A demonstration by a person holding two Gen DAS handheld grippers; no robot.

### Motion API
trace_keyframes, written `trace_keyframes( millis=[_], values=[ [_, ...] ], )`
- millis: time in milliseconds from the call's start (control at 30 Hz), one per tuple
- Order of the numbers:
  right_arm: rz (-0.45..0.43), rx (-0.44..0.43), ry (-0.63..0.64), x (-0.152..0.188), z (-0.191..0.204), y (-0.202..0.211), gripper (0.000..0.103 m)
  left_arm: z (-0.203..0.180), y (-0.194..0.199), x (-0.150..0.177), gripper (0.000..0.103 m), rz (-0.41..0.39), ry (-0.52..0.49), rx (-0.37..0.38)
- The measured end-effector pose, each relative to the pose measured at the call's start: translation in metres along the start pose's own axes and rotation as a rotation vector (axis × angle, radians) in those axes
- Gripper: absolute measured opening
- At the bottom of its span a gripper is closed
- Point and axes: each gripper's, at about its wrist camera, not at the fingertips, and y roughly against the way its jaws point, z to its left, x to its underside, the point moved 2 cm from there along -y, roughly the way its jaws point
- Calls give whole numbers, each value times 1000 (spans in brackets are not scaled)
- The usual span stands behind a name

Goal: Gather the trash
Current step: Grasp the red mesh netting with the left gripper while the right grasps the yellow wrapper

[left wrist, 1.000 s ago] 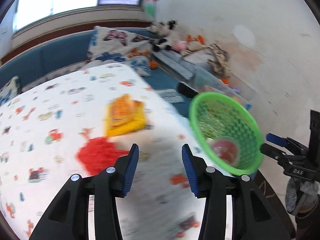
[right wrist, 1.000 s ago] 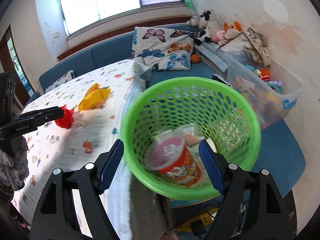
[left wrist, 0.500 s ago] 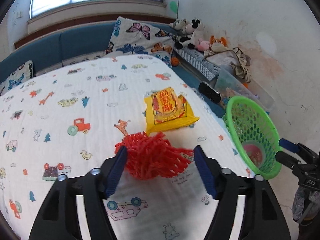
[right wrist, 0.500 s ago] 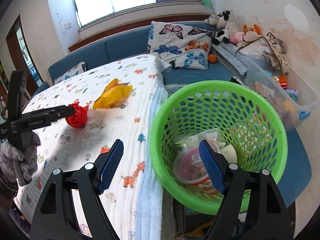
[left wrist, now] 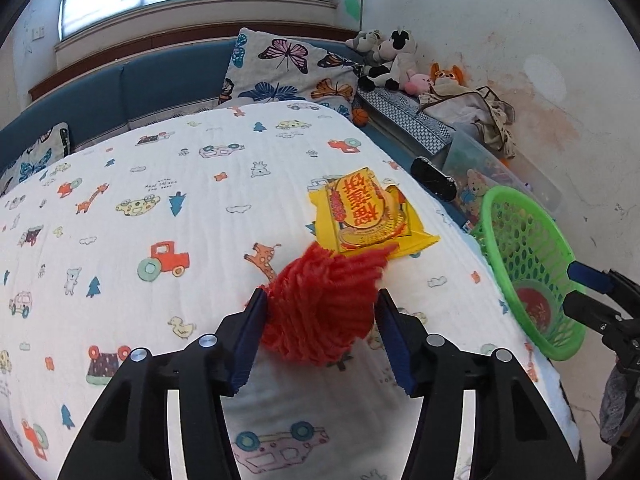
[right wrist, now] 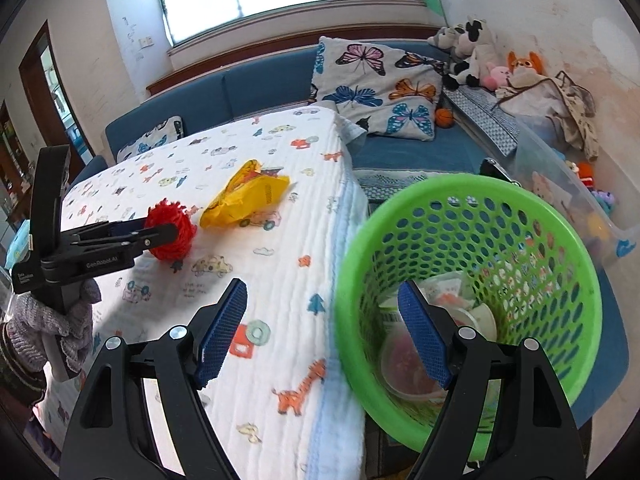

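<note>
Two blue jaws of the left gripper [left wrist: 320, 336] sit on either side of the red mesh ball [left wrist: 320, 308] and have just been closing in on it — the pads look to be touching its sides, though a firm squeeze is hard to tell. It looks light, soft and springy, so grab it across the fat middle. Just past the jaws lies the yellow snack wrapper [left wrist: 368, 216]. Over on the right gripper [right wrist: 324, 332] the jaws stand apart, one on each side of the green basket [right wrist: 568, 240] wall — not pinching it.
</note>
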Motion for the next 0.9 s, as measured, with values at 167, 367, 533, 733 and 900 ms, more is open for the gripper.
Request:
trace_keyframes(
  millis=[167, 367, 533, 733, 900],
  values=[
    [-1, -13, 12, -6, 9, -6, 78, 5, -2, -2, 53, -4, -5, 3],
    [4, -15, 20, -8, 14, -10, 78, 6, -4, -4, 43, -7, -14, 22],
    [6, -19, 23, -14, 17, -13, 78, 9, 9, -3, 35, -32, -2, 39],
    [24, -73, -8, -27, 28, -34, 78, 19, 38, 2, 33, -67, 17, 33],
    [52, -117, -49, -43, 39, -60, 78, 31, 58, 8, 33, -84, 27, 15]
  ],
)
